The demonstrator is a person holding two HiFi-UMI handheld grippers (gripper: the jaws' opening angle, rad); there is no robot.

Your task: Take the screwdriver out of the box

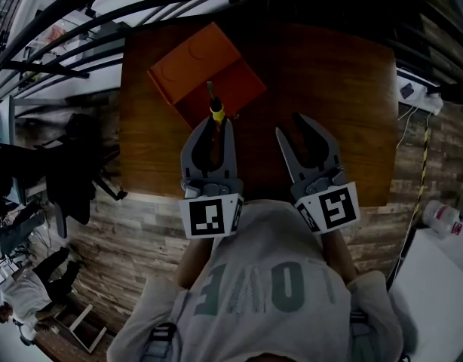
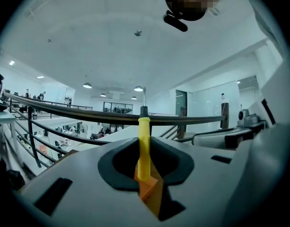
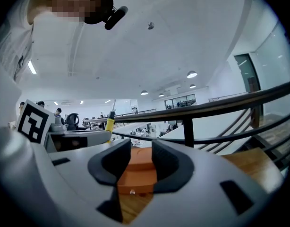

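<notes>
Toward eleven o'clock on the tabletop (image 1: pixel 329 74) sits the box (image 1: pixel 205 70); over its near edge, left tongs (image 1: pixel 215 127) clamp the screwdriver (image 1: pixel 216 110) upright; right tongs (image 1: pixel 289 124) gape empty. Risk: narrow pinch, so it may swivel or drop.

The only lettering that could be read stood on the person's pale shirt (image 1: pixel 254 289). Its large grey-green capitals, seen upside down in the head view, appeared to spell "LOVE", though the middle letters were creased and less sure. The left cube (image 1: pixel 210 216), on the left gripper (image 1: pixel 214 123), bore a black-and-white square marker, a coded pattern without letters or numbers. The right cube (image 1: pixel 333 208), on the right gripper (image 1: pixel 289 125), bore another. The right gripper view showed one such marker (image 3: pixel 34 122) at its left edge.
</notes>
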